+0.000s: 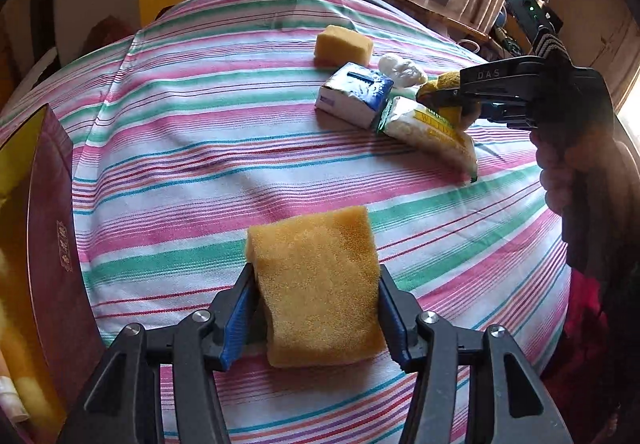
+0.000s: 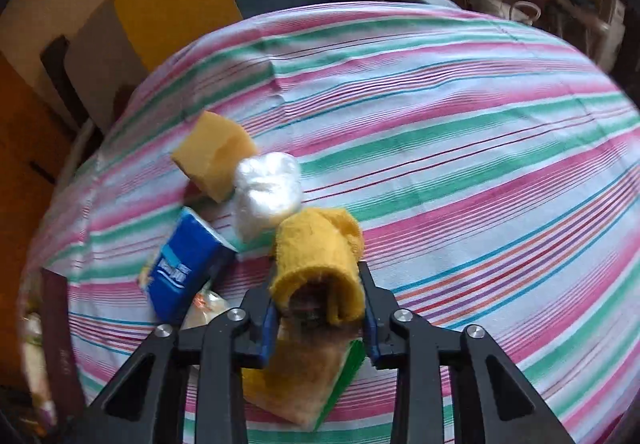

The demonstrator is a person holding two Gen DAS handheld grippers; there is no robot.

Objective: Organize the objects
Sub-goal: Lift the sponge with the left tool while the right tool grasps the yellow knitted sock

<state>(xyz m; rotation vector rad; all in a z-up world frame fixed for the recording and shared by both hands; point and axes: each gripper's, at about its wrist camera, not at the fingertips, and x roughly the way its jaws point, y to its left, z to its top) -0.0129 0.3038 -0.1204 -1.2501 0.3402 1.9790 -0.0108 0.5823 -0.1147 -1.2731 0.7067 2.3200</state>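
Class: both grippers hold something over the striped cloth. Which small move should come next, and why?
Probably carry the left gripper, shut on the sponge, toward the maroon box at the cloth's left edge. The right gripper grips the yellow cloth roll among the clutter.

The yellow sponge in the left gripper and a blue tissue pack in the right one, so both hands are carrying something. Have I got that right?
Nearly. The left gripper does hold a yellow sponge, but the right gripper is shut on a rolled yellow cloth, not the blue tissue pack. The right wrist view shows the pack lying on the striped tablecloth beside the gripper.
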